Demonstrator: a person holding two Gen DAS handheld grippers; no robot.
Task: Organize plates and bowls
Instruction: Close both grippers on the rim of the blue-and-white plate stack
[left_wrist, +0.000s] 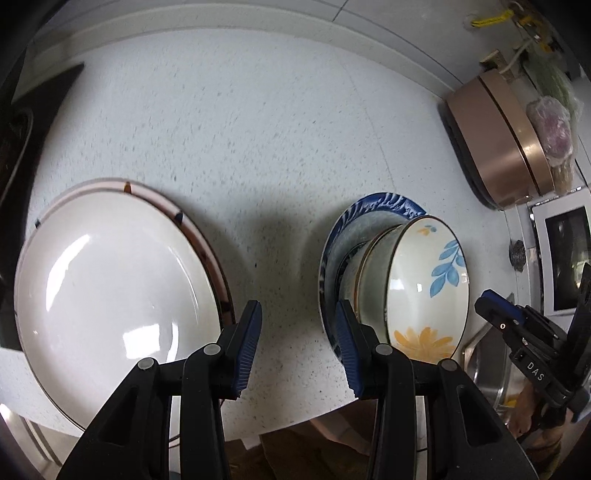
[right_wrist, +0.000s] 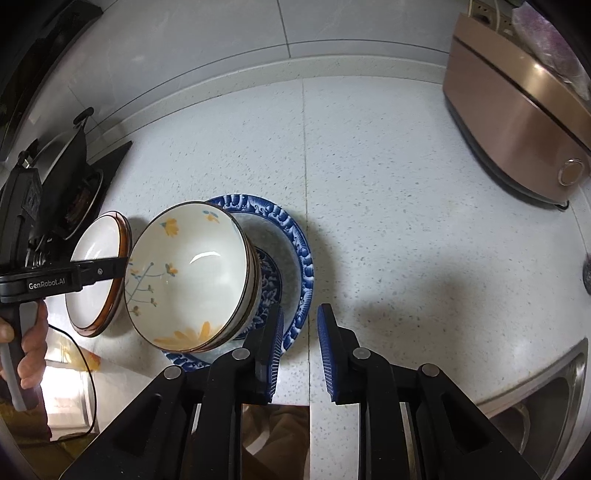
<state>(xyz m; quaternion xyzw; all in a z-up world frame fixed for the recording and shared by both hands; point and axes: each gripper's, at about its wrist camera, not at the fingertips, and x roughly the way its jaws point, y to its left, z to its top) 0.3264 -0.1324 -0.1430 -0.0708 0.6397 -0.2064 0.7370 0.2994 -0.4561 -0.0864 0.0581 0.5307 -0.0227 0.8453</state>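
Observation:
A white plate (left_wrist: 110, 280) lies on a pink-rimmed plate (left_wrist: 155, 190) at the left of the speckled counter. To their right, stacked flower-painted bowls (left_wrist: 424, 280) sit in a blue patterned plate (left_wrist: 384, 203). My left gripper (left_wrist: 299, 347) hangs open over the bare counter between the two piles, with nothing between its pads. In the right wrist view the bowls (right_wrist: 192, 273) and blue plate (right_wrist: 295, 251) are left of centre. My right gripper (right_wrist: 301, 350) is narrowly open and empty, its left finger over the blue plate's near rim. The left gripper (right_wrist: 110, 269) reaches in between the white plates (right_wrist: 96, 266) and the bowls.
A rose-gold rice cooker (right_wrist: 517, 122) stands at the back right. A steel sink (right_wrist: 535, 417) lies at the near right, a stove with a pan (right_wrist: 74, 177) at the far left. A hand (right_wrist: 29, 350) holds the left gripper. The counter's front edge runs just below both grippers.

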